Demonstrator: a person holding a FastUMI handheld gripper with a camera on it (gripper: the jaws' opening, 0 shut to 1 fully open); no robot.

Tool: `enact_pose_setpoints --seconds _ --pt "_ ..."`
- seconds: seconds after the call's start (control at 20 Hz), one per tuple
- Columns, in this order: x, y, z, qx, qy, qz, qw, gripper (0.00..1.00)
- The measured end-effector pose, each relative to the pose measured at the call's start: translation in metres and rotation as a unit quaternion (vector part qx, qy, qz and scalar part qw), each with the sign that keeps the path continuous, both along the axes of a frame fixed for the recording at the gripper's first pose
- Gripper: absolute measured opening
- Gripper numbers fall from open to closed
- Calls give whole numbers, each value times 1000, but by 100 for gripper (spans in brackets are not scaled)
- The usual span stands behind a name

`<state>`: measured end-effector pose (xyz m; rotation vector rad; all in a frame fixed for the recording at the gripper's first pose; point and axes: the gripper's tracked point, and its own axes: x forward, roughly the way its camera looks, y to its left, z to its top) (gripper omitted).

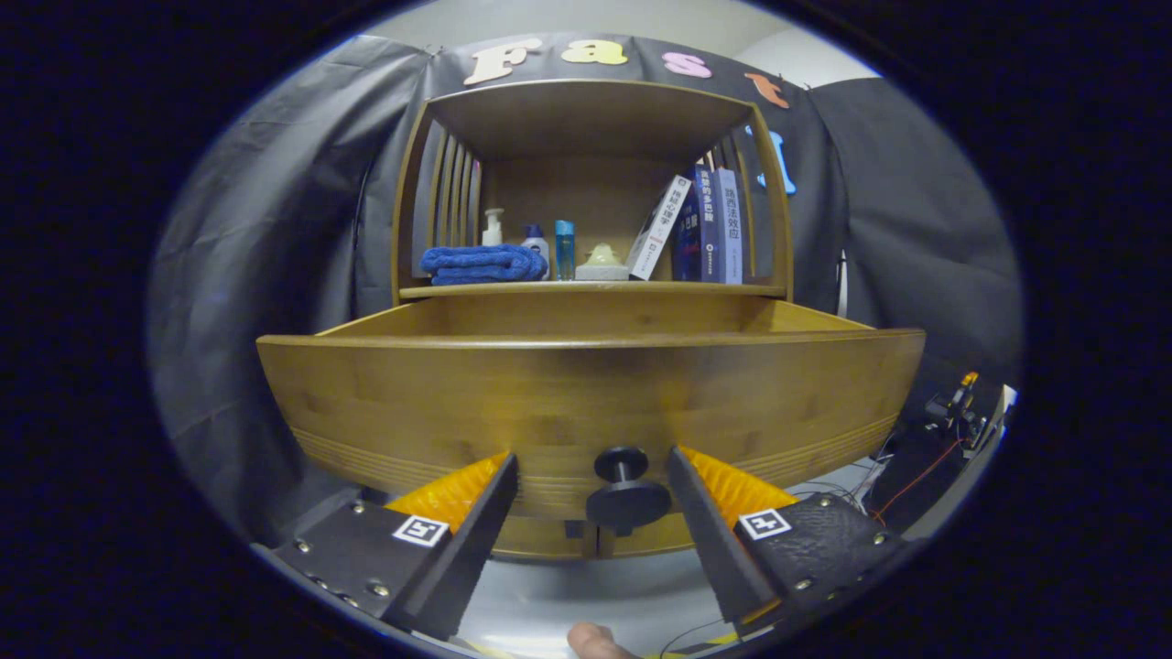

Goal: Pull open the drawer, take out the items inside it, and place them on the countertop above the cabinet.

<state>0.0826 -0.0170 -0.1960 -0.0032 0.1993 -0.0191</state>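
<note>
Your gripper sits right at the drawer front, jaws spread wide, with the drawer's knob between them and touching neither. A fingertip of yours shows just below the gripper.

The knob is a dark round pull on a short stem, low on the centre of the wooden drawer. The drawer stands pulled out toward you from the cabinet, its front panel bowed across the space ahead of the jaws. You see the top edges of its side walls running back, but from this low angle you cannot tell what lies inside it.

Beyond the drawer, the desk above the cabinet carries a folded blue towel on the left, then a white pump bottle, a second small bottle, a blue container and a pale lidded dish. To the right of these, several books stand, the nearest one leaning. A wooden hutch with slatted sides frames them.

Off to the right, well apart from the cabinet, wires and small equipment lie.
</note>
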Motion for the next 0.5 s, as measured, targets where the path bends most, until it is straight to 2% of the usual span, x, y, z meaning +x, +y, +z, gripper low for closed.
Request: enact_pose_setpoints --seconds 0.5 --pt "20 0 2 9 5 2 1000 99"
